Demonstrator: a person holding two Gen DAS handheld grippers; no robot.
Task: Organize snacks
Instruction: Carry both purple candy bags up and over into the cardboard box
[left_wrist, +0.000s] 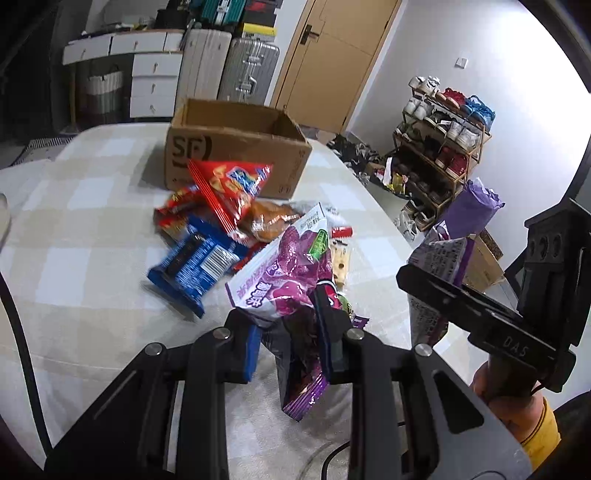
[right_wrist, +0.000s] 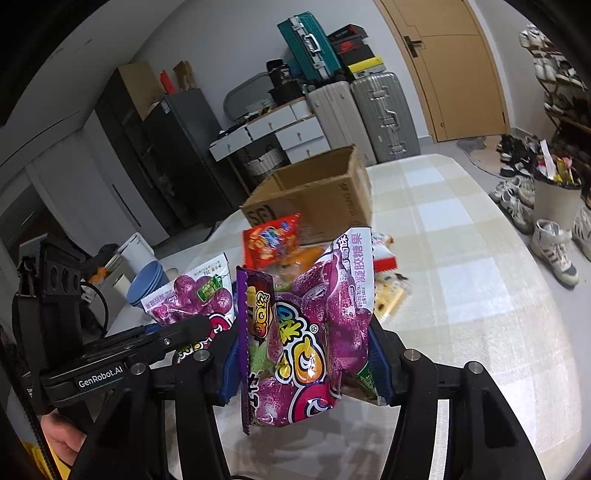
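My left gripper is shut on a purple grape candy bag, held just above the table. My right gripper is shut on another purple grape candy bag, lifted off the table; it shows at the right of the left wrist view. An open cardboard box stands at the far side of the table; it also shows in the right wrist view. In front of it lies a pile of snacks: a red chip bag, a blue cookie pack, an orange bread packet.
The table has a checked beige cloth. Blue bowls stand at its left edge. Suitcases and white drawers stand by the far wall. A shoe rack and loose shoes are on the floor to the right.
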